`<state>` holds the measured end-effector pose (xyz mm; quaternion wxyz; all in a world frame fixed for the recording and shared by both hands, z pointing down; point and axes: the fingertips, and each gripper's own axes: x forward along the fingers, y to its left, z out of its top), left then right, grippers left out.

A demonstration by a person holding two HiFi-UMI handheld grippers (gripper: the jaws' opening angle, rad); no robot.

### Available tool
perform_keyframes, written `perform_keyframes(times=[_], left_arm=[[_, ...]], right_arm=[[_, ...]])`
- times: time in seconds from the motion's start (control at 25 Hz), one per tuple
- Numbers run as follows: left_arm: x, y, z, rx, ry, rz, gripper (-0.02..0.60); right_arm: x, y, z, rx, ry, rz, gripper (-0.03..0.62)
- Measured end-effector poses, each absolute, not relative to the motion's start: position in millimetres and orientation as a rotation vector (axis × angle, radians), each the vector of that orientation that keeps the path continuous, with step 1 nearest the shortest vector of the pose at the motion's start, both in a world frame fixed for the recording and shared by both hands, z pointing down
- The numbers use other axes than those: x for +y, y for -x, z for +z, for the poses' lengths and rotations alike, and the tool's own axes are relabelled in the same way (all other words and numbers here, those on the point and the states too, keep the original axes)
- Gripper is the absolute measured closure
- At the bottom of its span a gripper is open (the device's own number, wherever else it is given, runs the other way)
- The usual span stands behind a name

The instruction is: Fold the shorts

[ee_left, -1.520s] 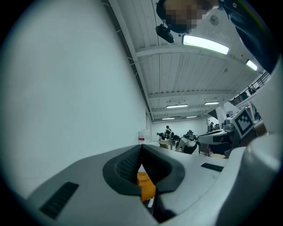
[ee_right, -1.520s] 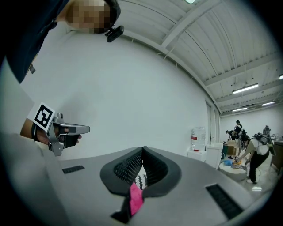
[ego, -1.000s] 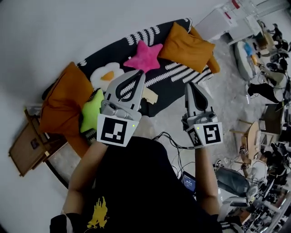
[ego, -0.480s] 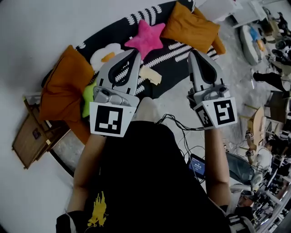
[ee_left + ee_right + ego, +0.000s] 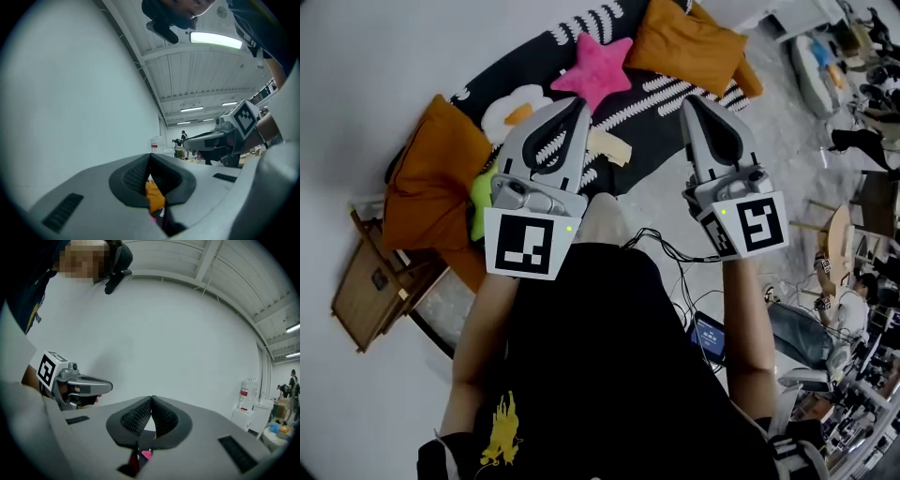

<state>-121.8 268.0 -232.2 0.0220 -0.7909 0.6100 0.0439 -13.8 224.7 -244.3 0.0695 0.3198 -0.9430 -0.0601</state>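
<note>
A small pale beige cloth (image 5: 610,149), possibly the shorts, lies crumpled on a dark mat with white stripes (image 5: 670,108); I cannot tell its shape. Both grippers are held level in front of the person, above the mat's near edge. My left gripper (image 5: 578,103) is shut and holds nothing; its tips hang just left of the cloth. To the right of the cloth my right gripper (image 5: 690,101) is likewise shut and empty. In the left gripper view the jaws (image 5: 150,158) meet, and the right gripper (image 5: 220,137) shows beside them. In the right gripper view the jaws (image 5: 152,400) also meet.
On the mat lie a pink star cushion (image 5: 597,67), an egg-shaped cushion (image 5: 514,111), a green star cushion (image 5: 480,204) and orange cushions (image 5: 689,42) (image 5: 427,178). A wooden rack (image 5: 366,292) stands left. Cables (image 5: 670,253) and a screen (image 5: 711,336) lie near the person's feet.
The left gripper has edged forward over the mat. The right gripper has barely moved. Both stay shut, and the head view has shifted a little.
</note>
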Motion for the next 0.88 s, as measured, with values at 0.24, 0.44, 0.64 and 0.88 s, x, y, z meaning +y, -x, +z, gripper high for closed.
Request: perform_keyframes(times=[0.24, 0.44, 0.64, 0.88], left_arm=[[269.2, 114.4, -232.3, 1.881, 2.455, 0.149, 0.569], [262.6, 109.5, -233.4, 1.883, 2.454, 0.168, 0.569], [273.1, 113.5, -216.5, 1.831, 2.455, -0.058, 0.569], [279.6, 134.3, -190.6, 1.869, 2.425, -0.208, 0.569]], right_arm=[[226.3, 4.7, -239.8, -2.815, -0.959, -0.194, 0.579], [219.5, 2.1, -239.1, -2.8, -0.944, -0.201, 0.579], [224.9, 2.2, -229.8, -2.786, -0.889, -0.196, 0.579], [234.9, 2.1, -209.3, -2.805, -0.833, -0.107, 0.579]])
